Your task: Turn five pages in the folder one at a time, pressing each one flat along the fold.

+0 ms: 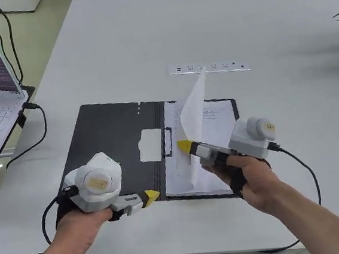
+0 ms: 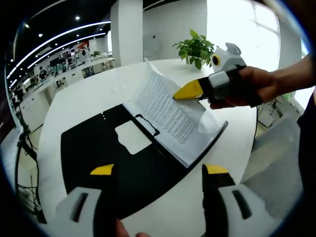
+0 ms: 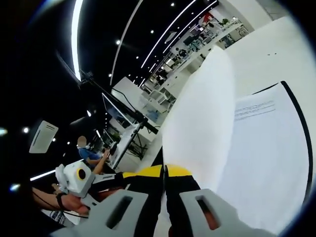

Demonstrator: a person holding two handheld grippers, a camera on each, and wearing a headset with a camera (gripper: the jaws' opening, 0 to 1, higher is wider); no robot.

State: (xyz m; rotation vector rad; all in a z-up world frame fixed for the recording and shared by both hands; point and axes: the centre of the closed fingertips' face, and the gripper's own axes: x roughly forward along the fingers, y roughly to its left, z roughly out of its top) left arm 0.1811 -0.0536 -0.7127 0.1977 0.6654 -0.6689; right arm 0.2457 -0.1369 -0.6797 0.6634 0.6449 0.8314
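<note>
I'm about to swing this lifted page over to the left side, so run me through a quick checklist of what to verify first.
1. Grip: the right gripper has its jaws closed on the lifted page: ok.
2. One sheet only in the pinch: cannot tell.
3. The lifted page curves smoothly, with no crease visible: ok.
4. The folder lies open and flat on the table, with nothing loose on its left cover where the page would land: ok.
5. The left gripper has its jaws apart and holds nothing, so it is ready to press the fold: ok.
</note>
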